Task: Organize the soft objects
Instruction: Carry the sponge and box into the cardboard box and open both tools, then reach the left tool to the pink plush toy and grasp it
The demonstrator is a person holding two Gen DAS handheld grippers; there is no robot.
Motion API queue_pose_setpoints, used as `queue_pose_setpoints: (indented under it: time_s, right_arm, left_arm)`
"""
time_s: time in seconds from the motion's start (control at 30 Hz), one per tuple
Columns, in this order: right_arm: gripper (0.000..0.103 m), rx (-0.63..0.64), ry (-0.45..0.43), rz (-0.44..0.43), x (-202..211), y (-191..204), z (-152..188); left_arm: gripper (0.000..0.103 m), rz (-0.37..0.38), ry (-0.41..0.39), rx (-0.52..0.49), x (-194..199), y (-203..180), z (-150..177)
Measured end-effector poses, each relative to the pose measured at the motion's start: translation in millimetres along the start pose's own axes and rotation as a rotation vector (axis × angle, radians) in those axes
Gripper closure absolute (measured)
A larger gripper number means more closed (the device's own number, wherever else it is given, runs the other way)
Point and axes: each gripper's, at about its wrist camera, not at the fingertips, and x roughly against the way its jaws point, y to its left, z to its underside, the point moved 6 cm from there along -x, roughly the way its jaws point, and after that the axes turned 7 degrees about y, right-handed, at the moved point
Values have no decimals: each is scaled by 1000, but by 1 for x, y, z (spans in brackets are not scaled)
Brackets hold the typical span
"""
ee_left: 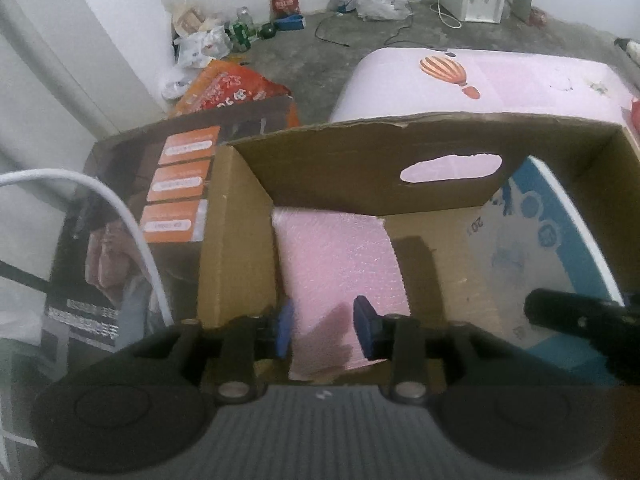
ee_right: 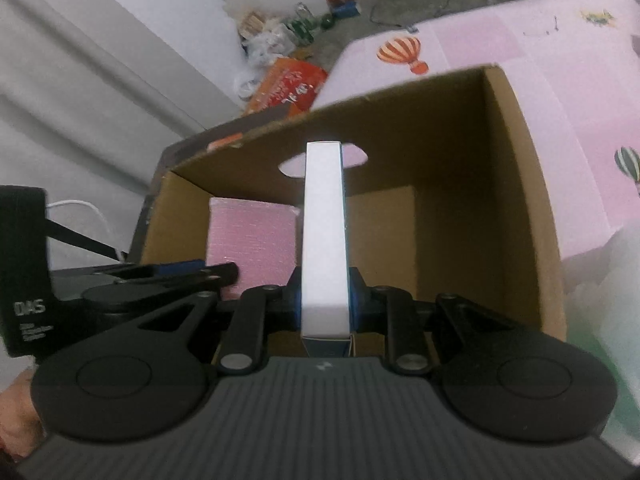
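Pink foam sheet [ee_left: 336,264] already inside cardboard box [ee_left: 360,148], against left wall. Your left hand-held gripper [ee_left: 324,328] half open over it, gripping nothing. Your right hand-held gripper [ee_right: 325,300] clamps white flat pack [ee_right: 323,232] above box; placement remains.

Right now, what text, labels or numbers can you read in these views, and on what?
"DAS": white letters on the black camera mount; smaller lines beneath are blurred.
"20": partial number on the blue and white pack, seen upside down; the rest is blurred.
Orange labels on the dark printed carton: unreadable.
Orange bag on the floor: white characters, too blurred.
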Motion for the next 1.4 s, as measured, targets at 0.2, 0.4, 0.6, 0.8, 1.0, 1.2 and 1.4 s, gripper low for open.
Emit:
queue_pose_setpoints:
  time_s: [0.2,0.4,0.6,0.8,1.0,1.2,1.4]
  right_arm:
    - [83,-72,9,-42,-13,-8,-1]
    - [76,-194,10,-174,-41,-12,-9]
    - [51,-156,25,-17,-47,-20,-2]
    - [68,-173,32,17,-54,-23,1]
    - [60,-192,-11,9,-55,-26,1]
    - [21,-74,-57,70,-19,-15,15]
    - [19,-33,-141,-11,30,-4,16]
  left_arm:
    - [50,1,-29,-1,19,4,5]
    - [50,22,-30,16,30,11,15]
    - [50,45,-16,28,38,12,27]
    - [48,73,15,74,38,16,40]
    - [40,95,28,96,39,15,51]
    - [30,124,28,127,49,14,61]
    - [26,132,8,146,69,14,71]
